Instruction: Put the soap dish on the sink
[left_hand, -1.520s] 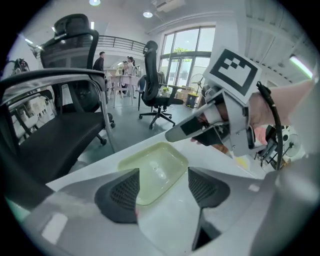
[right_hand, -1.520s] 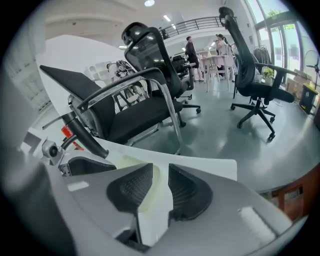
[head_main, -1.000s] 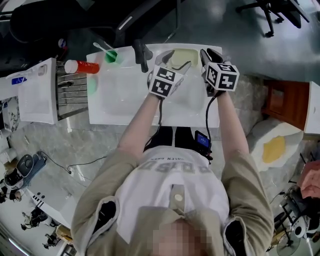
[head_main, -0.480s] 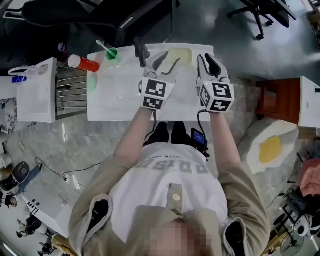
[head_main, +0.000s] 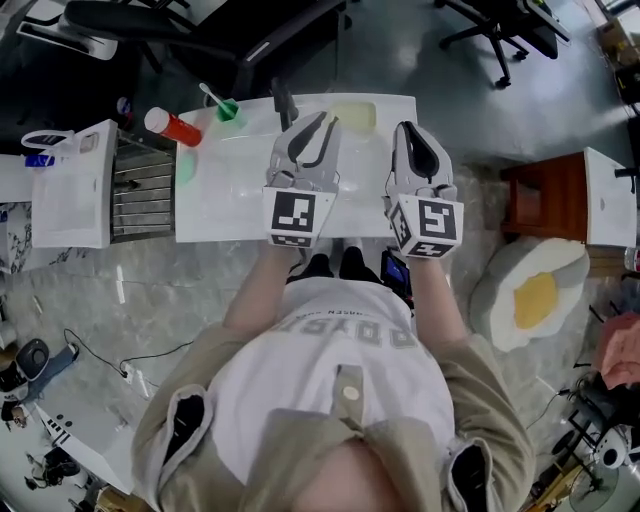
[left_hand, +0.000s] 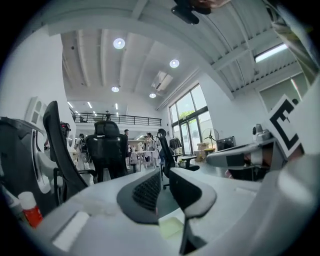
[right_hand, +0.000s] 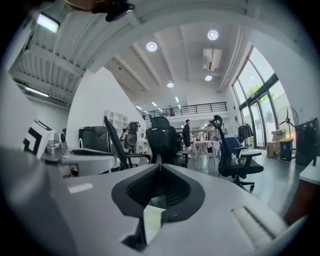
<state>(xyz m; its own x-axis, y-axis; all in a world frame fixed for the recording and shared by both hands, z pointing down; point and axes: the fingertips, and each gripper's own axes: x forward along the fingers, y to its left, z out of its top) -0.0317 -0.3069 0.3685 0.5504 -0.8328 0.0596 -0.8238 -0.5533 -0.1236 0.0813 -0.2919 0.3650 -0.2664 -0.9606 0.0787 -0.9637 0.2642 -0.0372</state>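
Pale-green soap dish (head_main: 352, 115) on sink's (head_main: 205, 225) far edge; empty left gripper (head_main: 322, 121) just closing to slit, empty right gripper (head_main: 410, 127) just closing tight, both hovering clear.

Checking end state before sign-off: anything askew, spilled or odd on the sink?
Nothing stands out. The soap dish lies flat on the back rim of the sink; the red bottle and green cup stand upright.

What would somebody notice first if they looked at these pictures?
You'd see the left gripper and right gripper first, grey with black-and-white patterned cubes, held above the white sink; their jaws have just been closing with nothing between them. Next come the pale yellow soap dish on the sink's far edge, the red bottle by its left corner, and the fried-egg cushion on the floor at right.
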